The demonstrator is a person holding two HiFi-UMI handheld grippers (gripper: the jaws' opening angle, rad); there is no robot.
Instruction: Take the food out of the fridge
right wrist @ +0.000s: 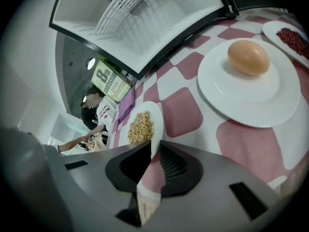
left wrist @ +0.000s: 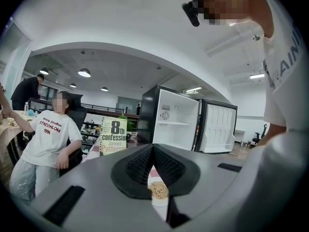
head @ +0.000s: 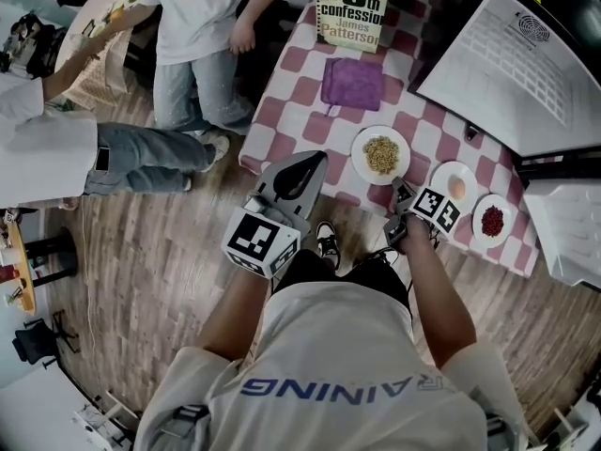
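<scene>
My left tongs (left wrist: 152,147) fill the lower part of their own view. Of the table I see only a sliver of the plate of beige flakes (left wrist: 158,191), through the slot below the tips, which are pressed together on nothing. My right tongs (right wrist: 155,145) stand slightly spread, and the near rim of that same plate (right wrist: 141,126) comes right up to the gap; I cannot tell whether a pad touches it. The plate of red beans (right wrist: 292,35) is cut off at the right edge of that view, and whether the flakes are oats or some other grain I cannot make out. All the food sits on the table just beside the open fridge (head: 507,64): the flakes to the left, a brown egg (right wrist: 248,57) on a white plate (right wrist: 251,105) in the middle, the beans to the right, each plate apart from the next. Under them is a pink-and-white checked tablecloth (head: 291,101); farther back lie a purple cloth (head: 353,83) and an upright paperback (head: 352,7). The floor is wood planks (head: 160,261), and a person in a white T-shirt (head: 197,26) stands at the table's far left.
</scene>
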